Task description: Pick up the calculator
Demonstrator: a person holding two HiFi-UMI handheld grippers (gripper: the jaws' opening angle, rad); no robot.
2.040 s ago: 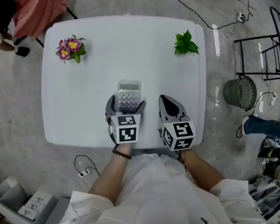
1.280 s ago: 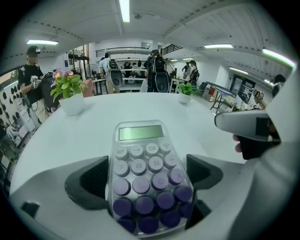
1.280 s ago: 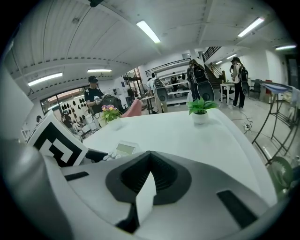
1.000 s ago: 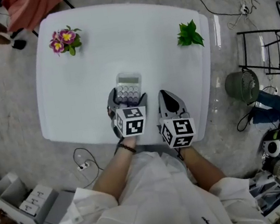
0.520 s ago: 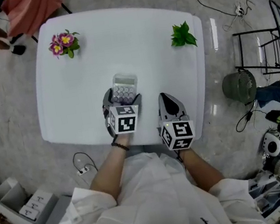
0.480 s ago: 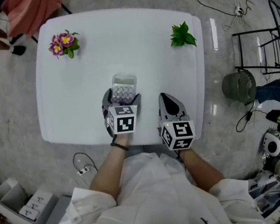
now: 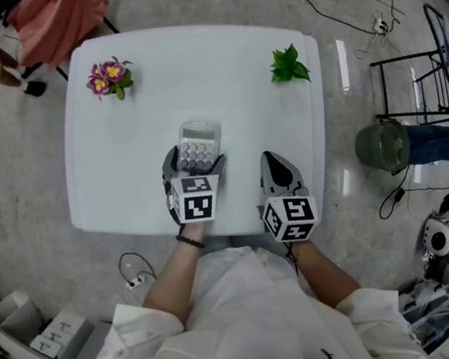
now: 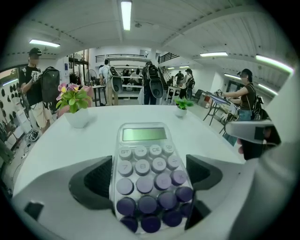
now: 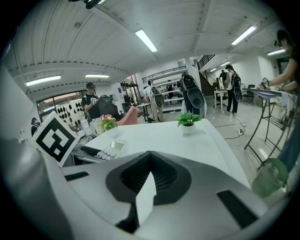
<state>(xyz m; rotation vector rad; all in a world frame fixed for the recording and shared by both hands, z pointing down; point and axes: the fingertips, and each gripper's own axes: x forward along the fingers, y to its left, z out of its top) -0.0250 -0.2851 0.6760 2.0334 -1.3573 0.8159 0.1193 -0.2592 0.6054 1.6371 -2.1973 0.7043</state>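
Observation:
The calculator point(image 7: 200, 145) is pale and translucent, with round purple-grey keys and a green display. It lies near the front middle of the white table point(image 7: 216, 74). My left gripper point(image 7: 196, 163) holds its near end: in the left gripper view both dark pads press the sides of the calculator point(image 8: 145, 173), so the left gripper point(image 8: 147, 180) is shut on it. My right gripper point(image 7: 276, 166) rests to the right, near the table's front edge, shut with nothing in it point(image 9: 149, 176). From there the calculator point(image 9: 112, 149) shows at the left.
A pot of pink flowers point(image 7: 111, 76) stands at the table's far left, a small green plant point(image 7: 288, 65) at the far right. Around the table are floor cables, a green bin point(image 7: 382, 148) and a black metal rack point(image 7: 421, 88) to the right. People stand in the background.
The head view has shifted a little. My left gripper stays round the calculator's near end, and the right gripper has kept its place at the table's front edge.

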